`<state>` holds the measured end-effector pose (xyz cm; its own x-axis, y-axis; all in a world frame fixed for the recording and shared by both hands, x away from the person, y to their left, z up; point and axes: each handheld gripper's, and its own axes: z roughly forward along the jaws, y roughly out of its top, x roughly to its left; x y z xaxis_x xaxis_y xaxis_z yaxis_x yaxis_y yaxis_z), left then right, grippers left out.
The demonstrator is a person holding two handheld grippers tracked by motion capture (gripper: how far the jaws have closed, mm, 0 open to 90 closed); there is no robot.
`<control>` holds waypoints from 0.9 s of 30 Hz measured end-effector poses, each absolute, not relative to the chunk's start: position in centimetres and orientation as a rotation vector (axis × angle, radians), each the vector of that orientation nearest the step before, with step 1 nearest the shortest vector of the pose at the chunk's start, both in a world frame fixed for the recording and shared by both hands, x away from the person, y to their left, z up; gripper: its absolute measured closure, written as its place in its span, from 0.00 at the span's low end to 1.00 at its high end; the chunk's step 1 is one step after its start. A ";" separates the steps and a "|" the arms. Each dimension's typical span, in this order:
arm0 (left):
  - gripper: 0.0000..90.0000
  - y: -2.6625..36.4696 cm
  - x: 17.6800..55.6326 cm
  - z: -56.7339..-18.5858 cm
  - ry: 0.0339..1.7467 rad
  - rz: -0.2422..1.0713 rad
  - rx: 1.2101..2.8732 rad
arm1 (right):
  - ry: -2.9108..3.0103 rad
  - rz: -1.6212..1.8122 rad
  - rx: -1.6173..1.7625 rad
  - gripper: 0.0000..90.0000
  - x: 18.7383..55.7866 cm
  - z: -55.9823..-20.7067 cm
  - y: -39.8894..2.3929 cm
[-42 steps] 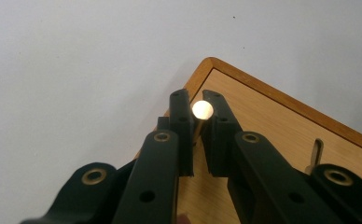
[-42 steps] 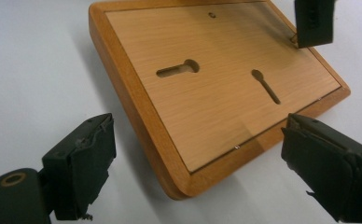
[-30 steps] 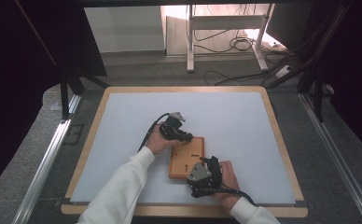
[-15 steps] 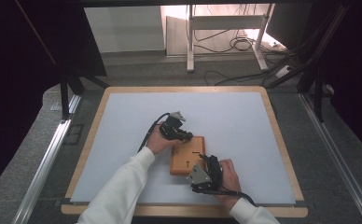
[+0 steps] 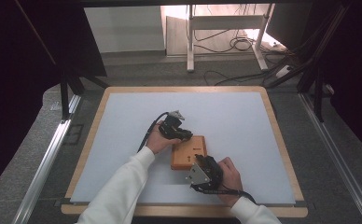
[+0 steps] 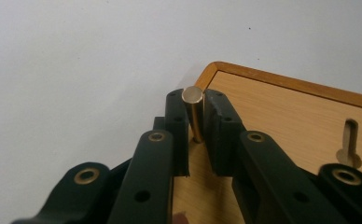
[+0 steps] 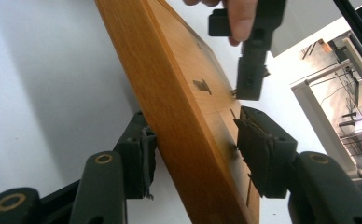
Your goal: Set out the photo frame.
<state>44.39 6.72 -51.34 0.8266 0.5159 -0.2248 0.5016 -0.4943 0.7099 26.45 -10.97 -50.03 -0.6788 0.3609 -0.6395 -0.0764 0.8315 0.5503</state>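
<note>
A flat wooden block (image 5: 191, 148) lies on the white mat, with a keyhole slot (image 6: 349, 140) cut in its top. At its far left corner a brass pin (image 6: 193, 109) stands upright. My left gripper (image 5: 184, 135) (image 6: 195, 98) is around this pin and its jaws have just been opening; a thin gap shows beside the pin. My right gripper (image 5: 200, 162) (image 7: 195, 135) straddles the block's near edge (image 7: 179, 107). Its jaws have just been closing, one under the block and one clear above its top face.
The white mat (image 5: 123, 140) sits in a wooden table frame (image 5: 281, 140). Metal rails (image 5: 44, 158) run along both sides of the table. A white stand and cables (image 5: 226, 42) are on the floor beyond the far edge.
The right gripper's jaws have drawn in around the block's near edge. The left hand has stayed at the block's far left corner.
</note>
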 end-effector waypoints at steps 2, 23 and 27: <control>0.84 6.9 44.4 -51.2 0.750 0.011 2.172 | 2.206 0.717 0.206 0.56 26.6 -49.8 -11.2; 0.44 16.7 36.4 -50.6 0.860 0.188 2.035 | 2.219 0.722 0.204 0.57 26.9 -49.1 -11.7; 0.43 17.2 35.0 -51.2 0.849 0.177 2.060 | 2.222 0.726 0.208 0.57 26.8 -49.1 -11.7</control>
<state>35.02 17.18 -51.18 0.7565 0.6284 -0.1810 0.5035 -0.3831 0.7744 26.85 -11.70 -49.13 -0.6872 0.3633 -0.6291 -0.0780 0.8241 0.5611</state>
